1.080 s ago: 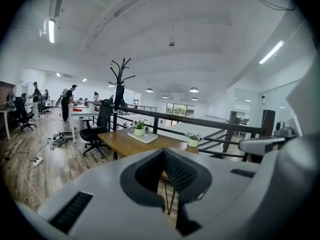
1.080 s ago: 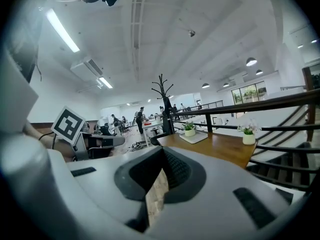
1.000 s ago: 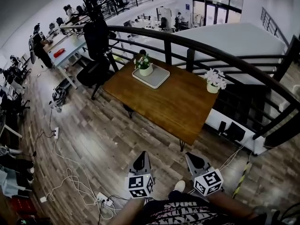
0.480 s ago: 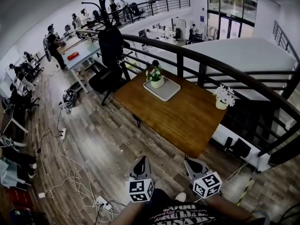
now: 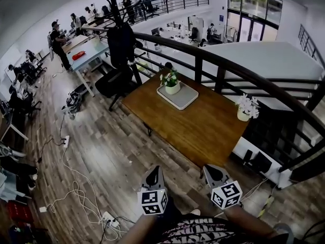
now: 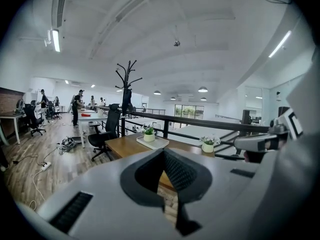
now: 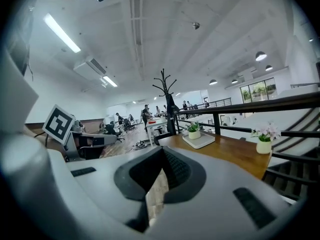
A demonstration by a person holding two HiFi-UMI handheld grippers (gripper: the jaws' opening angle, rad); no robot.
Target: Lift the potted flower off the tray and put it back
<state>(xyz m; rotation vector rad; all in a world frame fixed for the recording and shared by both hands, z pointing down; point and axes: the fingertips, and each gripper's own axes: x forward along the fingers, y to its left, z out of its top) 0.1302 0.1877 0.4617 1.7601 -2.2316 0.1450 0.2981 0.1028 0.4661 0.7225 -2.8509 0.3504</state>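
- Both claws are held low and close to the person's body, side by side. They stop short of the bench (image 5: 203, 123), pointing toward it and tilted slightly downward.
- The left claw (image 5: 154, 170) has its jaws pressed together with nothing between them.
- The right claw (image 5: 211, 170) is likewise clenched and empty.
- The potted flower (image 5: 171, 83) stands upright on the pale tray (image 5: 183, 98), at the bench's far end by the dark railing (image 5: 238, 67), well apart from both claws.
- It seems to sit toward the tray's far-left corner, though it is small at this range.
- A second pot of white flowers (image 5: 245, 108) stands near the bench's right edge.
- Only the head view shows the cables (image 5: 76, 192) on the wooden floor.
- Only the gripper views show the ceiling lights (image 6: 55, 40), and each catches the other claw at its edge.
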